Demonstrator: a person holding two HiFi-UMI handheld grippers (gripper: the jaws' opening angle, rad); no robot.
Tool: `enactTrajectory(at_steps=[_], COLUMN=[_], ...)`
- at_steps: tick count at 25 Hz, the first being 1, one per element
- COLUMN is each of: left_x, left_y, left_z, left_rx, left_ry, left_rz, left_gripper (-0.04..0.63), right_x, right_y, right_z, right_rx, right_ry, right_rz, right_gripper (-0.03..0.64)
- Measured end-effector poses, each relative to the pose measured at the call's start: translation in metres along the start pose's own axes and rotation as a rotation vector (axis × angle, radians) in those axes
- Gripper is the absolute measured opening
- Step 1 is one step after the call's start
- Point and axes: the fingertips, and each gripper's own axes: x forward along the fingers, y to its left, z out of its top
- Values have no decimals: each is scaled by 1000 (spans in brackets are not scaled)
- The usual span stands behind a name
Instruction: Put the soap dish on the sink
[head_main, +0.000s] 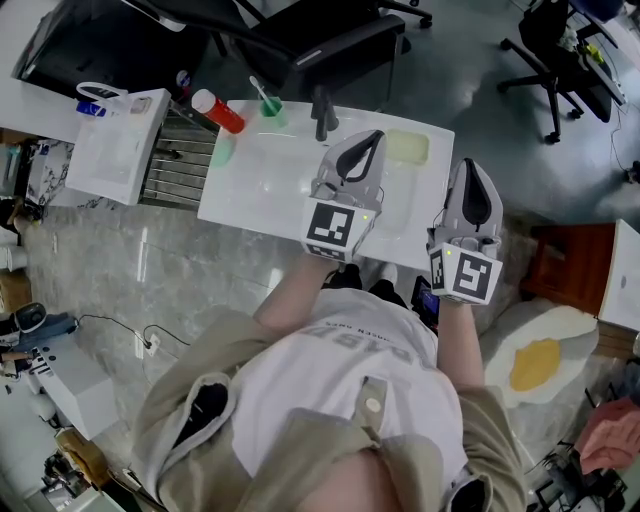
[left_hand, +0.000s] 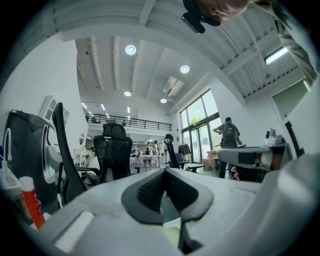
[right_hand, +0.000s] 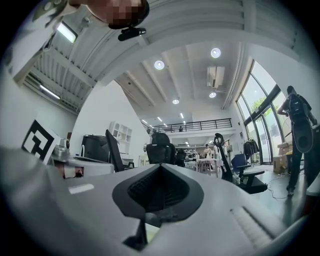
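Pale-green rectangular soap dish (head_main: 407, 147) on white sink (head_main: 258, 182); left claw (head_main: 376, 136), right claw (head_main: 469, 165) closed, empty.

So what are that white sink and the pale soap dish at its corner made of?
The sink looks like glazed ceramic, or possibly glossy moulded plastic: a smooth white surface with soft sheen. The soap dish is probably plastic: an even pale yellow-green with a dull finish and rounded corners, though it is too small here to be sure.
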Motion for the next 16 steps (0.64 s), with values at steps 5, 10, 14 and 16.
enactTrajectory(at_steps=[5,10,14,16], left_x=[-2,-4,-6,-5], left_y=[7,12,15,16], left_z=[-1,-9,-10,-9], left_rx=[10,5,4,3], left_ry=[0,21,21,18], left_rz=[15,29,34,34], left_gripper=[8,6,8,8], right_x=[0,-1,-1,-1], right_y=[5,4,5,6], right_z=[8,10,8,7], right_rx=[-14,-17,-15,-13], right_ry=[-26,-26,-25,-25], right_rz=[30,28,30,30], right_gripper=[0,0,0,0])
